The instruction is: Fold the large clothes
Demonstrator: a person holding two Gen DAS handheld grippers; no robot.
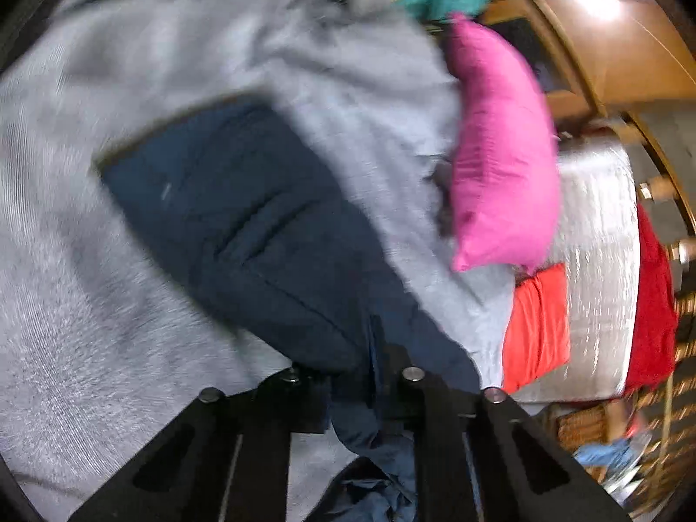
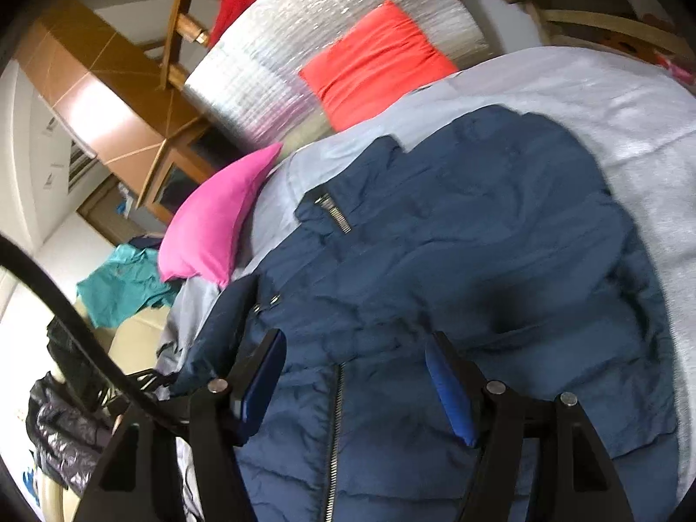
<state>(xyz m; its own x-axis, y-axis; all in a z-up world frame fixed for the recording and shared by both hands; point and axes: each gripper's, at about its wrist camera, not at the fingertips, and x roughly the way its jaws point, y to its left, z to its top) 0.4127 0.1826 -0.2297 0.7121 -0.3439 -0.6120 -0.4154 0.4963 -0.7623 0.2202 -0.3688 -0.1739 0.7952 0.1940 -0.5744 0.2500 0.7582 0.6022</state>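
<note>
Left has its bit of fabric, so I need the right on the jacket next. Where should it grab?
Judging by the right wrist view, take the navy jacket at its front edge beside the zipper, coming down from above: the open right gripper already straddles it.

Navy puffer jacket lies spread and crumpled, filling centre to lower right of right wrist view, w/ metal zips showing upper left and bottom centre. In left wrist view it runs blurred from mid-left to bottom centre.

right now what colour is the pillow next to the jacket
Bright pink pillow, clearest in the right wrist view, lying beside the navy jacket.
</note>
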